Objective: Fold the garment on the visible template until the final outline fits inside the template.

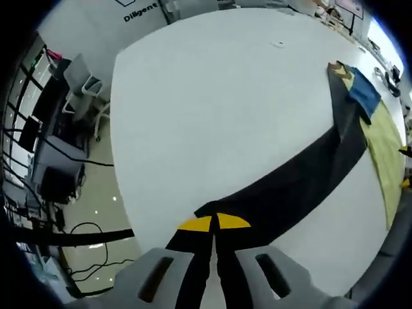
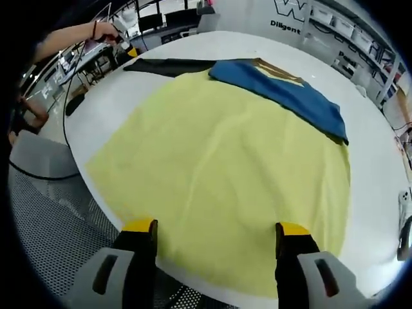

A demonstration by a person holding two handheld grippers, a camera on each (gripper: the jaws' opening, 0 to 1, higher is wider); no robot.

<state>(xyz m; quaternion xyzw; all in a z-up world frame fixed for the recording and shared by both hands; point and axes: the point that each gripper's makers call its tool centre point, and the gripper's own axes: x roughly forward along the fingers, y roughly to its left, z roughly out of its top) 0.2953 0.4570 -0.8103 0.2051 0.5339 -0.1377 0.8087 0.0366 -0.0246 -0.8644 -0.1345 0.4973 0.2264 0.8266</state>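
A yellow template cloth [image 2: 219, 174] lies spread on the white table [image 2: 380, 148]. Along its far edge lies the garment, with a folded blue part [image 2: 290, 93] and a black part [image 2: 167, 64] stretched out to the left. My right gripper [image 2: 215, 226] hovers open over the near edge of the template, nothing between its jaws. In the left gripper view the black part [image 1: 302, 174] runs as a long strip from the blue part [image 1: 364, 93] and the template [image 1: 386, 148] down to my left gripper [image 1: 213, 223], which is shut on its end. A hand holds the left gripper [image 2: 125, 50] at the table's far left.
The white table [image 1: 212, 109] is bare left of the strip apart from a small object [image 1: 278, 44]. Office chairs [image 1: 80, 84], desks and floor cables [image 1: 90, 232] stand beyond its edge. Shelves [image 2: 347, 29] line the back wall.
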